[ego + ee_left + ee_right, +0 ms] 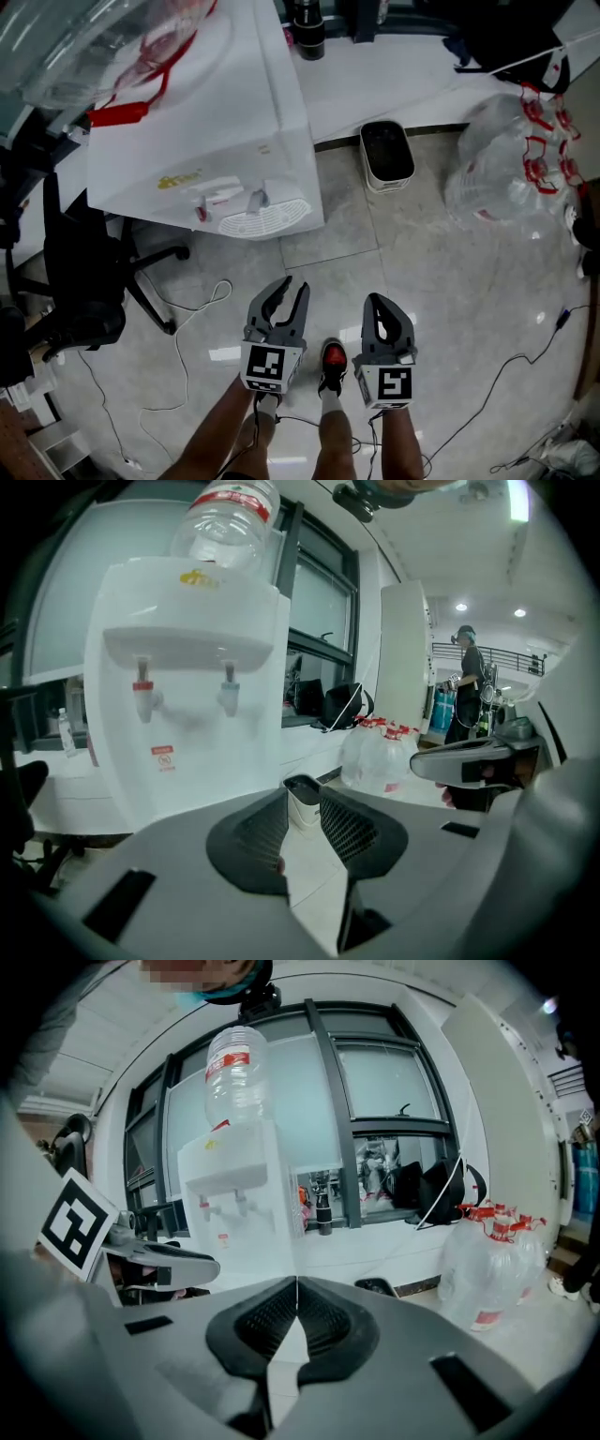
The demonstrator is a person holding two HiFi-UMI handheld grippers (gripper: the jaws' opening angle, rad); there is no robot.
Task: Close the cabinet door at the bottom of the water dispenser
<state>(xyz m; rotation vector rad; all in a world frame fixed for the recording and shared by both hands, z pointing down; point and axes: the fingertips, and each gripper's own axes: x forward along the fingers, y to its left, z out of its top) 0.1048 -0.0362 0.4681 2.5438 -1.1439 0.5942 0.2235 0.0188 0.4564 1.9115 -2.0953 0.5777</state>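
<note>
The white water dispenser (216, 141) stands ahead of me with a clear bottle (230, 517) on top and a red tap (142, 694) and a blue tap (228, 692) on its front. Its lower front looks plain white; from above the bottom cabinet door is hidden, and the left gripper's body covers it in the left gripper view. My left gripper (293, 286) hangs over the floor short of the dispenser, jaws apart and empty (303, 794). Beside it, my right gripper (375, 298) has its tips together on nothing (297, 1282). The dispenser (239, 1194) sits left of centre in the right gripper view.
A black-lined white bin (387, 155) stands against the wall to the dispenser's right, with several empty water jugs (511, 173) further right. A black office chair (84, 272) is at the left. Cables (187, 309) trail across the tiled floor. A person (466, 682) stands far off.
</note>
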